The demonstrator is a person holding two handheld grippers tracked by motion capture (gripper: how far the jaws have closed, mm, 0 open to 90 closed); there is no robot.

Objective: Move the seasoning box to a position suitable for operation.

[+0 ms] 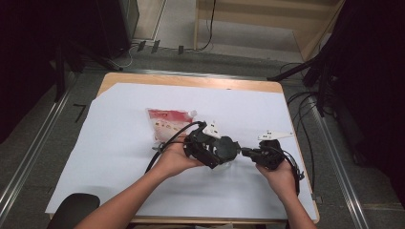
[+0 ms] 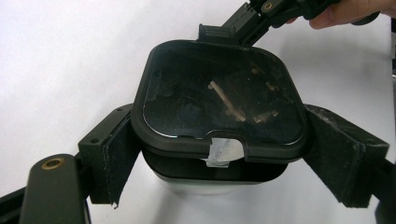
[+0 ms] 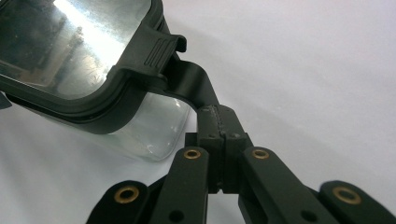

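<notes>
A clear box [image 2: 210, 183] with a black-rimmed window lid [image 2: 219, 93] stands on the white sheet [image 1: 110, 157]. My left gripper [image 2: 219, 154] straddles it, one padded jaw pressed on each side just under the lid's rim. In the high view the left gripper [image 1: 220, 151] sits mid-table over the box. My right gripper [image 3: 217, 119] comes in from the side, its jaws shut on the lid's black latch flap [image 3: 194, 91], which bends down from the lid's clasp [image 3: 149, 49]. The right gripper [image 1: 249, 153] points left at the box.
A red and white pouch [image 1: 167, 122] with a white spout lies flat behind the left hand. The sheet covers a wooden table [image 1: 191, 80]. Cables [image 1: 301, 114] and dark stands crowd the floor to the right.
</notes>
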